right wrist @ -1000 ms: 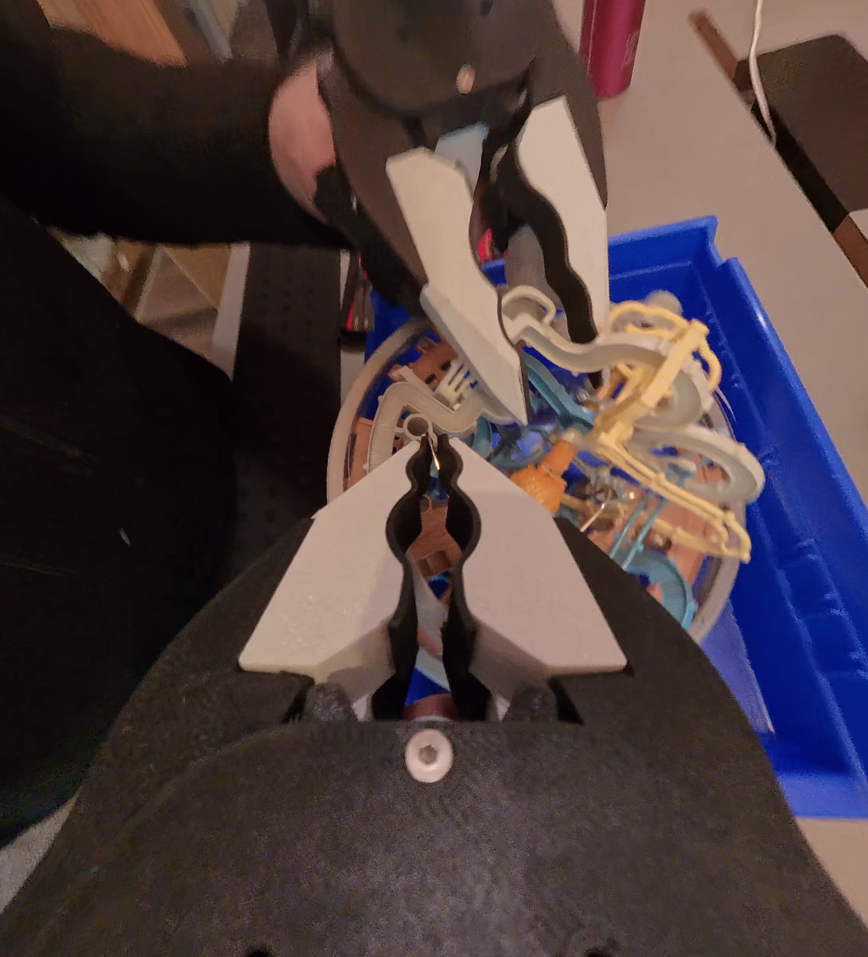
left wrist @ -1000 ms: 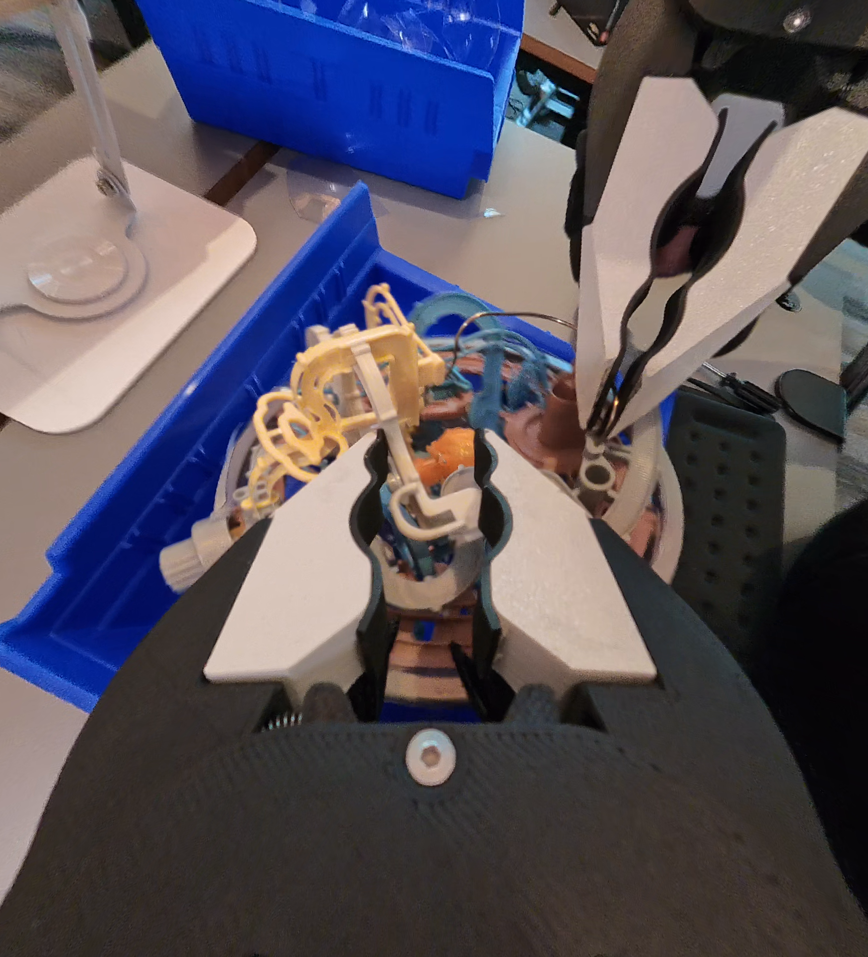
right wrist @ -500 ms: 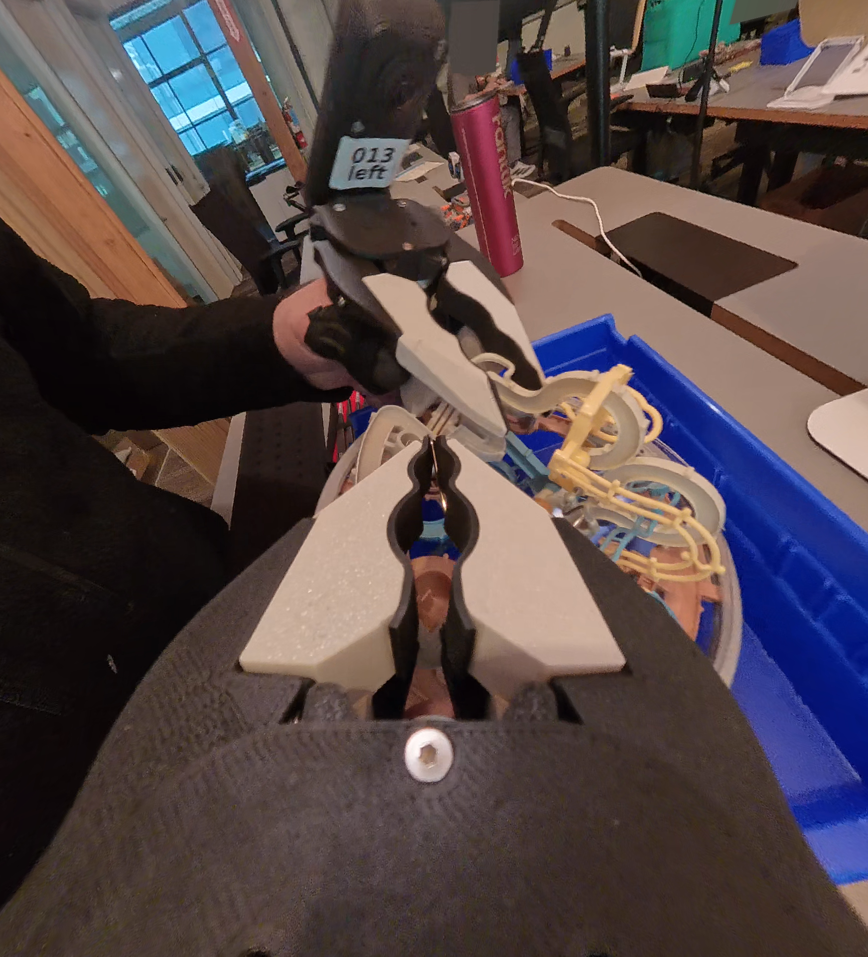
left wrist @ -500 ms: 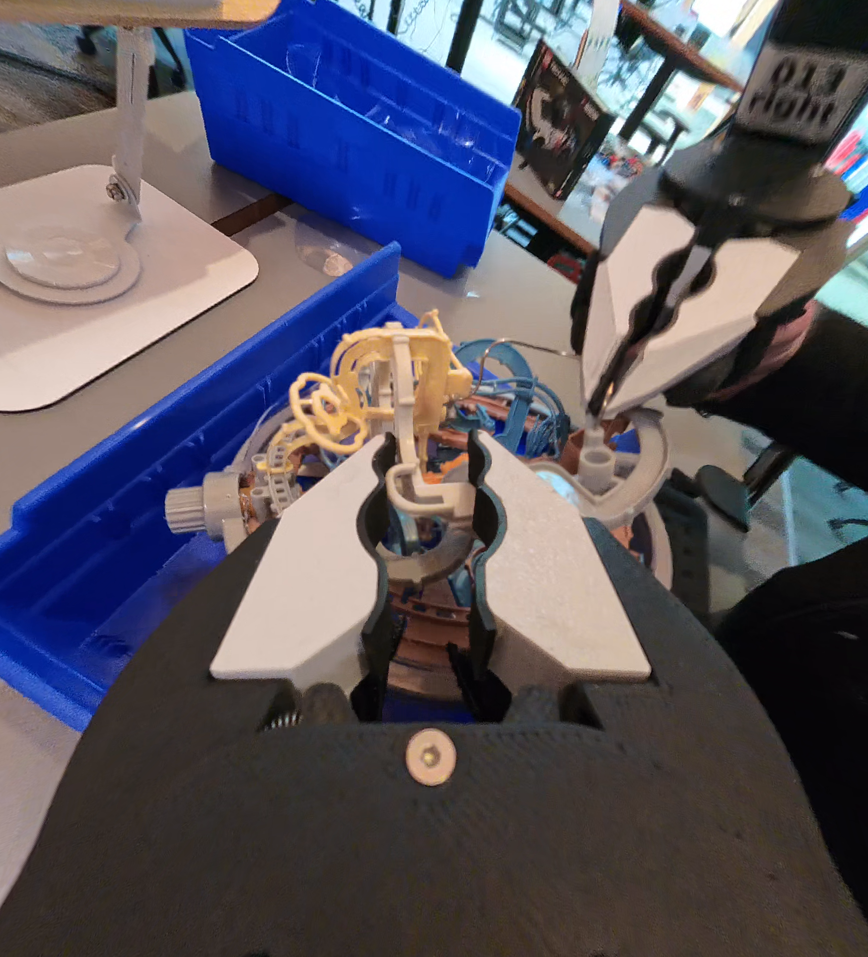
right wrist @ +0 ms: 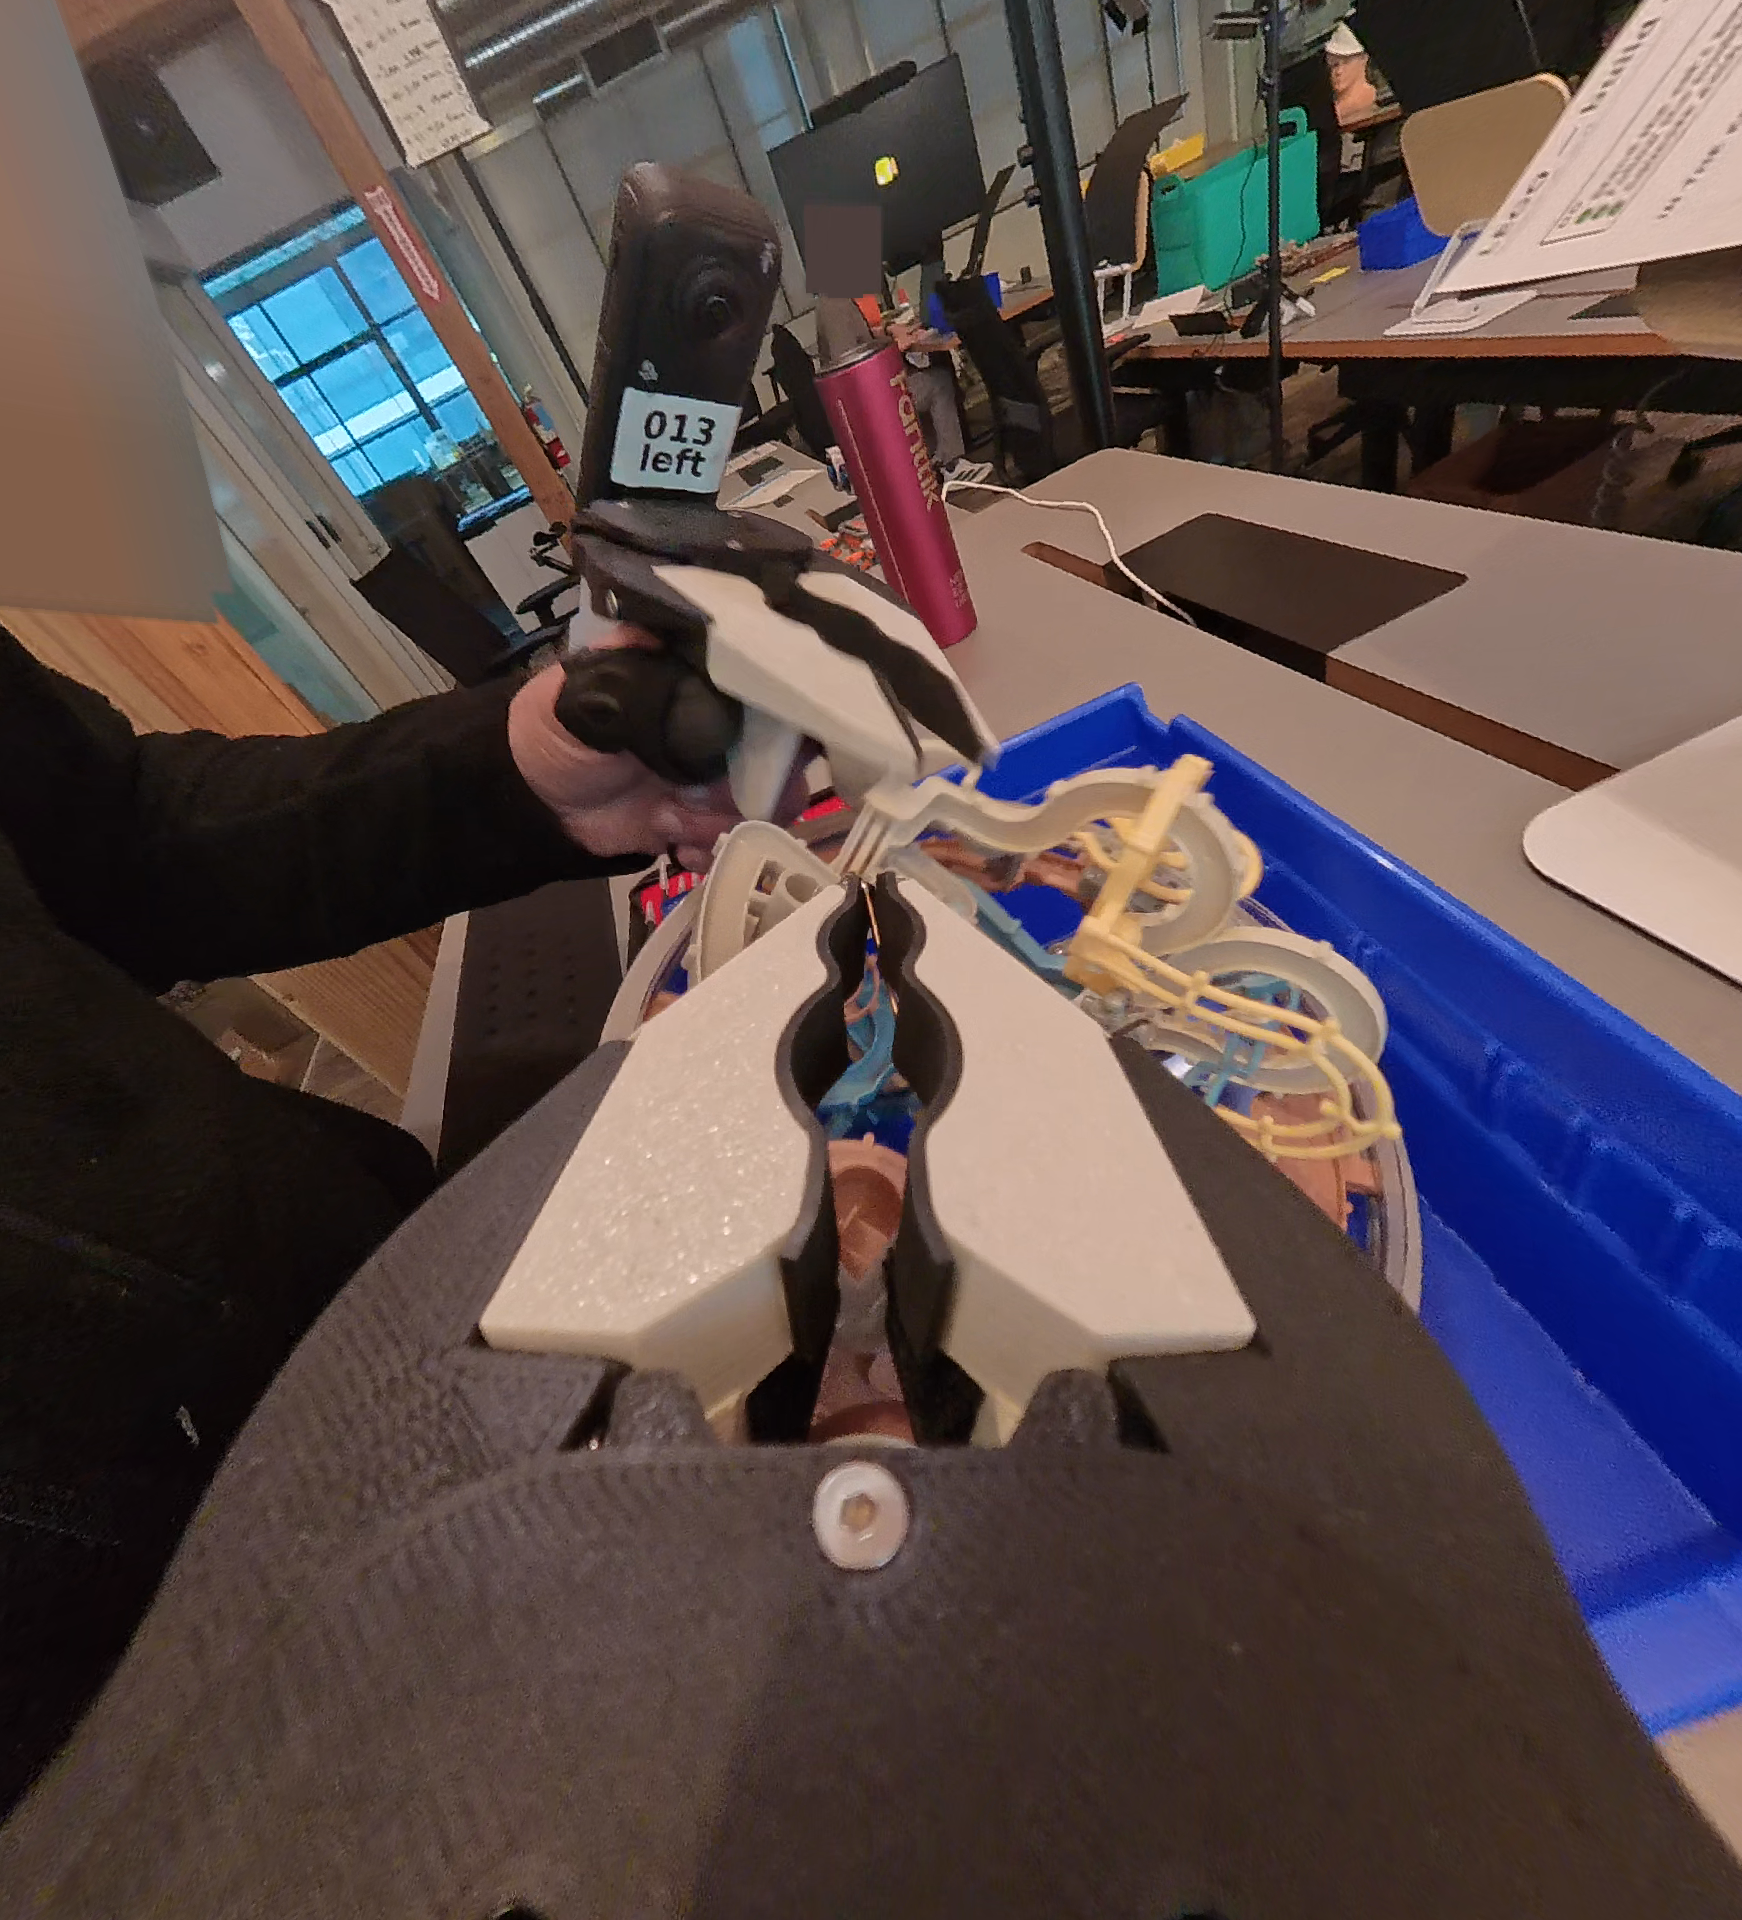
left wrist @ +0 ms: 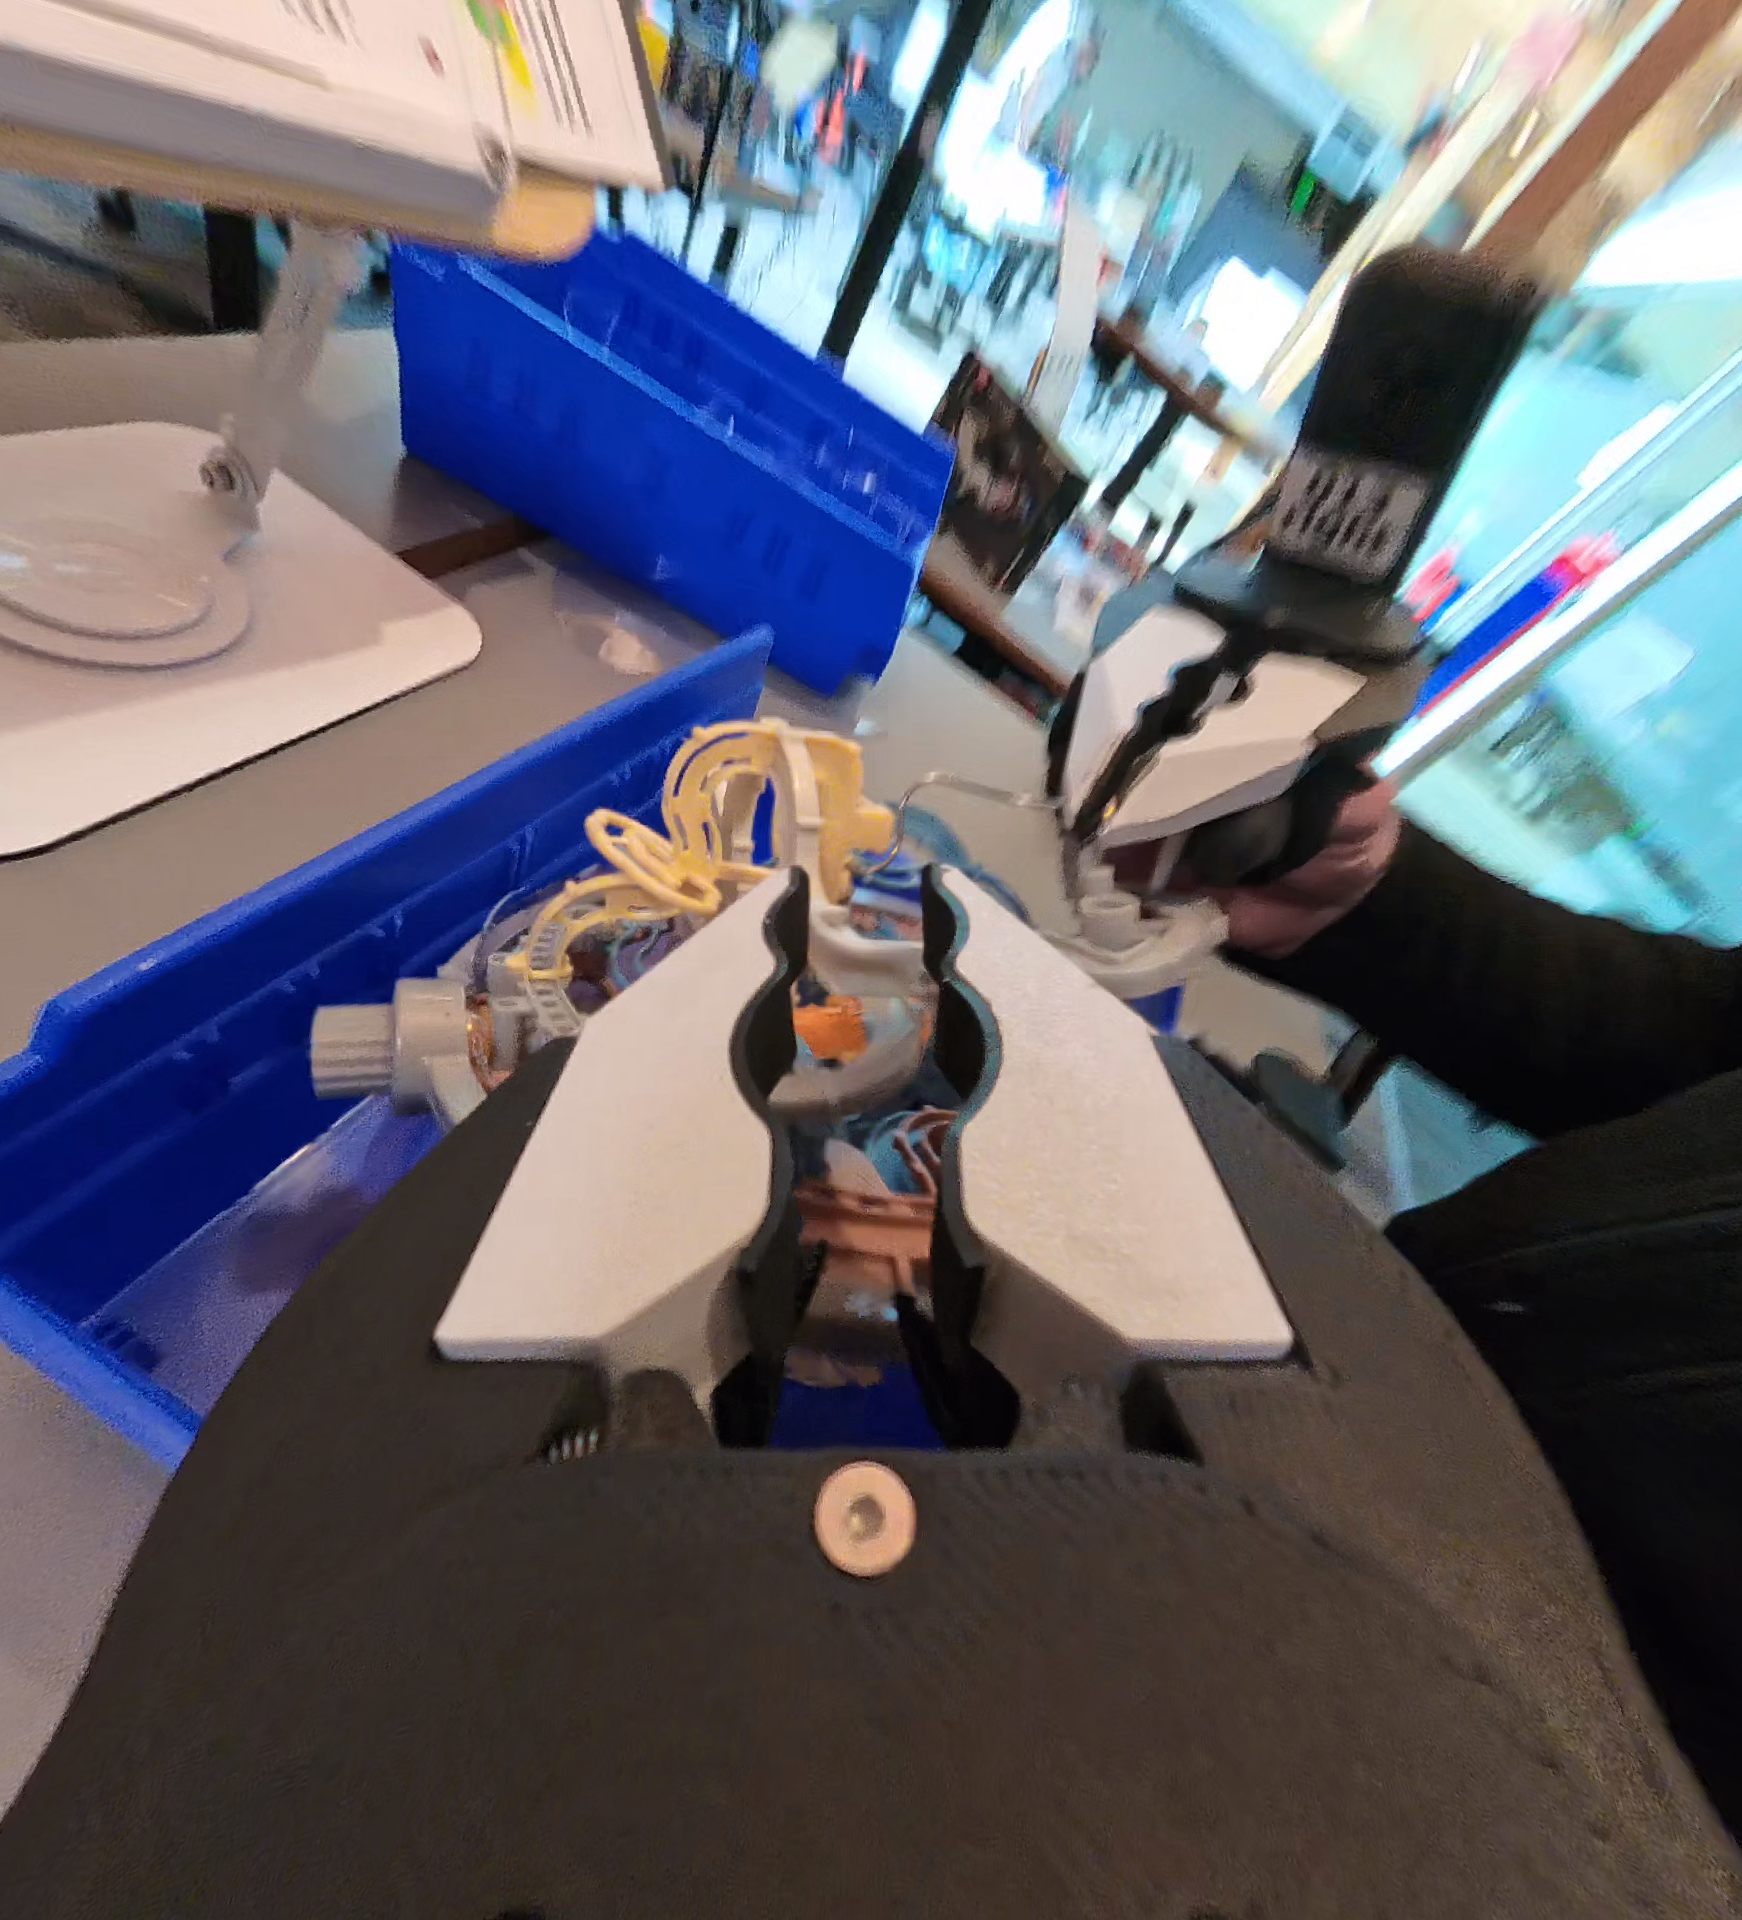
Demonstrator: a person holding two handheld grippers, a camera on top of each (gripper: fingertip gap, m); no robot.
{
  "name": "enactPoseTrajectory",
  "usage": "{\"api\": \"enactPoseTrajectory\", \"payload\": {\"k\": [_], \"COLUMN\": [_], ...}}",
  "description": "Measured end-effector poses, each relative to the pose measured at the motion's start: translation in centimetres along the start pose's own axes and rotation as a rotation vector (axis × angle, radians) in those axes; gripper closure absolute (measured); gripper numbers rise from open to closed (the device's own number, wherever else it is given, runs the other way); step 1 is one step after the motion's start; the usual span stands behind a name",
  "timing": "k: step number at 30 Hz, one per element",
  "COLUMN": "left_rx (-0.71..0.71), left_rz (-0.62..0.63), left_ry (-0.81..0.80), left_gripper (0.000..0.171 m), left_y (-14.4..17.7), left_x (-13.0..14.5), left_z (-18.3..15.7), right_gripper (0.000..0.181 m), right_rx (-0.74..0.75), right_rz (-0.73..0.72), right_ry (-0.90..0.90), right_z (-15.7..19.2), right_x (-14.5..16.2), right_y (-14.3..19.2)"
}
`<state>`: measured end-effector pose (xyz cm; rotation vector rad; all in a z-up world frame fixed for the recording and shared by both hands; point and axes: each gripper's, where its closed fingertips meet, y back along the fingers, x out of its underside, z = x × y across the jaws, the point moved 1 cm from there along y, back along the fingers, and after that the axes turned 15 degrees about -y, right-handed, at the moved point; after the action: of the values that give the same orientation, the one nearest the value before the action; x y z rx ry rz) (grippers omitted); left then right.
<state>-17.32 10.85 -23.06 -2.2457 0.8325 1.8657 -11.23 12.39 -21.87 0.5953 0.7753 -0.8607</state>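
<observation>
maze ball (right wrist: 1158, 997) innards — tangled cream, blue and brown tracks — sit over the near blue bin (left wrist: 223, 997). my left gripper (left wrist: 862, 894) is clamped on a grey track piece (right wrist: 1012, 816). my right gripper (right wrist: 872, 896) pinches a thin wire (left wrist: 950, 790) at its tips.

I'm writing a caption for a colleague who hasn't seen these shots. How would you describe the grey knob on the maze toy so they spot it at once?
Find the nearer blue bin on the grey table; the tangled maze toy of cream, blue and brown tracks is held over it by both grippers. The grey knob juts sideways from the toy's left edge in the left wrist view: a solid ribbed cylinder, unlike the thin curling tracks beside it.
</observation>
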Motion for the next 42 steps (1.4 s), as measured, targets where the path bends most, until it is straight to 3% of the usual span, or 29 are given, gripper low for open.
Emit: {"api": "enactPoseTrajectory", "payload": {"k": [2,7,10,11,13,14,18,25,29,33,37,42], "left_rx": [0.039,-0.046,-0.121,-0.103,-0.029,0.026,0.214,0.140,0.022,-0.098,-0.158,-0.158], "left_rz": [-0.092,0.049,0.112,0.125,0.169,0.169,0.091,0.066,0.064,0.090,0.101,0.146], "left_ry": [0.089,0.002,0.041,0.100,0.252,0.316,0.459,0.295,0.103,-0.184,-0.426,-0.532], "left_gripper": [0.149,0.138,0.108,0.104,0.077,0.078,0.131,0.140,0.140,0.141,0.144,0.144], "left_y": [1.6,2.4,2.7,2.7,2.4,2.1,1.2,1.3,1.9,2.2,1.9,1.0], "left_x": [-1.1,0.2,0.8,1.2,2.3,2.5,2.1,1.7,0.8,-0.4,-0.9,0.0], "left_z": [0.4,1.1,2.1,2.0,1.5,1.0,-0.6,-1.7,-2.2,-3.1,-4.0,-4.8], "right_gripper": [0.181,0.181,0.181,0.181,0.181,0.181,0.181,0.181,0.166,0.154,0.143,0.144], "right_rx": [0.007,-0.041,-0.054,-0.052,-0.046,-0.048,-0.050,-0.017,0.022,0.024,0.143,0.241], "right_rz": [-0.032,-0.040,-0.075,-0.079,-0.089,-0.087,-0.047,0.021,0.090,0.040,0.020,0.075], "right_ry": [-0.028,-0.020,-0.034,-0.026,0.005,0.034,0.165,0.212,0.223,0.219,0.291,0.268], "right_z": [-0.6,-0.2,-0.3,-0.2,0.2,0.6,2.2,3.1,3.9,5.2,4.7,1.0], "right_x": [-0.4,-0.3,-0.2,-0.1,0.0,0.2,1.3,2.7,2.6,0.3,-3.2,-4.7], "right_y": [0.9,1.3,1.5,1.6,1.5,1.4,0.6,1.1,2.2,3.9,4.2,3.4]}}
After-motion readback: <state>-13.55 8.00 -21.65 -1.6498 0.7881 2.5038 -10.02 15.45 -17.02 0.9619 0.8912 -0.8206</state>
